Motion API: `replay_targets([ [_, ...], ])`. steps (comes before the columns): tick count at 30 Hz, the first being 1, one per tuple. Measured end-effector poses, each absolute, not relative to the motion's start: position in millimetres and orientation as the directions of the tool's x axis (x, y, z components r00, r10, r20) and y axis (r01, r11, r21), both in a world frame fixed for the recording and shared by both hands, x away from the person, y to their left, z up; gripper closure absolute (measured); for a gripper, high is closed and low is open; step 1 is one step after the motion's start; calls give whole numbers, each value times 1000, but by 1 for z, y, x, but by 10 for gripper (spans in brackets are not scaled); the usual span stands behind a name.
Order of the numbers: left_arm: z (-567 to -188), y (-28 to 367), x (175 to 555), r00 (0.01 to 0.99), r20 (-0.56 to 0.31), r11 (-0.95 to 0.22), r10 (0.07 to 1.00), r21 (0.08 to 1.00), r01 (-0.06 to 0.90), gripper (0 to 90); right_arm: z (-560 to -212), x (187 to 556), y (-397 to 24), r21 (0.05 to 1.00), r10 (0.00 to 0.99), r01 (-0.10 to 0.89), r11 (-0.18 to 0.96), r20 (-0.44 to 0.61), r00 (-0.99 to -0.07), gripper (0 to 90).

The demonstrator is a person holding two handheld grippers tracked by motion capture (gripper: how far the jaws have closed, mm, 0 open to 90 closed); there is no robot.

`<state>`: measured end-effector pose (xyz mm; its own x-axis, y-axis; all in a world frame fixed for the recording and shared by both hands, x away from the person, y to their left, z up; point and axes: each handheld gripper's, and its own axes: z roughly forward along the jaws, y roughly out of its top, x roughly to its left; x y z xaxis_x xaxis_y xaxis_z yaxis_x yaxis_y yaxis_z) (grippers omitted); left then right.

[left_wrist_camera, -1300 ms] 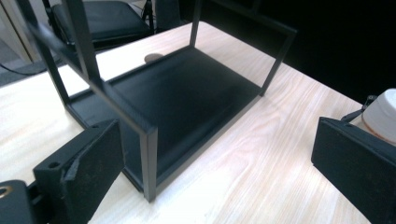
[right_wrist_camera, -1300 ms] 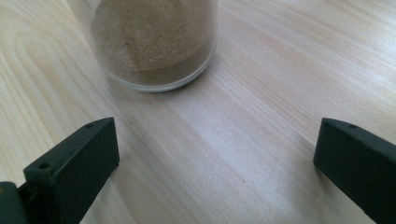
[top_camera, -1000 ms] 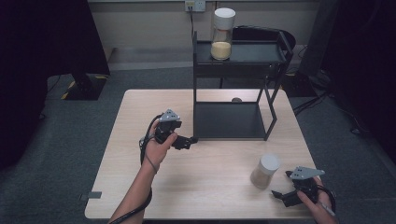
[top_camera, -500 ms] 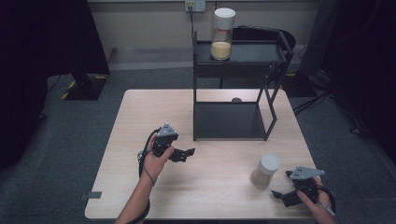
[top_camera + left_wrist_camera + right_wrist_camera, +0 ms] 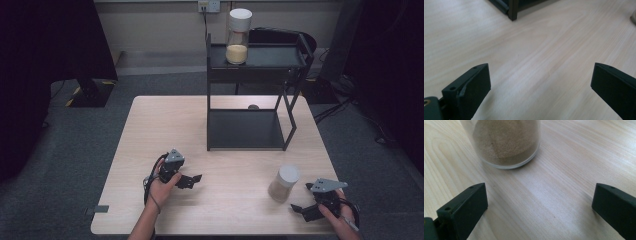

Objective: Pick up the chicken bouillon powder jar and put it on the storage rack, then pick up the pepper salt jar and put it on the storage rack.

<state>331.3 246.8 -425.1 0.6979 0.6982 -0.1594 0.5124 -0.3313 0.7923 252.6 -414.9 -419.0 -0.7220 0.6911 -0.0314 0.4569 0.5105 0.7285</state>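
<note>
A small clear jar with a white lid and brown powder (image 5: pixel 283 183) stands on the table near its front right; its base (image 5: pixel 506 142) is close ahead of my right gripper (image 5: pixel 540 205). The right gripper (image 5: pixel 298 209) rests just right of the jar, open and holding nothing. A taller jar with yellow powder (image 5: pixel 238 36) stands on top of the black shelf rack (image 5: pixel 250 60). My left gripper (image 5: pixel 194 179) sits over the table's front left, open, with bare wood between its fingers (image 5: pixel 470 85).
The black rack's lower shelf (image 5: pixel 245 130) lies on the table's far middle, and its front corner post (image 5: pixel 512 10) is ahead of the left gripper. A small round dark spot (image 5: pixel 253 107) marks the table behind the rack. Dark floor surrounds the wooden table (image 5: pixel 150 125).
The left hand and its gripper have drawn back from the rack's front left corner toward the table's front edge. The right gripper and the small jar stayed in place.
</note>
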Motion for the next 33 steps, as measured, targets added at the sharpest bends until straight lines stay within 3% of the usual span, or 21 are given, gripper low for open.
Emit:
replay_targets([
  [9,-429,253,321,684,-133,-360,718,770,527,19,-419,253,-415,728,691,457,511,-32,-722,0],
  [15,-423,239,310,706,8,-483,708,736,475,0,-419,253,-415,727,691,457,512,-32,-722,0],
  [33,-424,239,309,699,6,-476,715,738,479,0,-419,254,-414,729,690,457,510,-30,-723,0],
])
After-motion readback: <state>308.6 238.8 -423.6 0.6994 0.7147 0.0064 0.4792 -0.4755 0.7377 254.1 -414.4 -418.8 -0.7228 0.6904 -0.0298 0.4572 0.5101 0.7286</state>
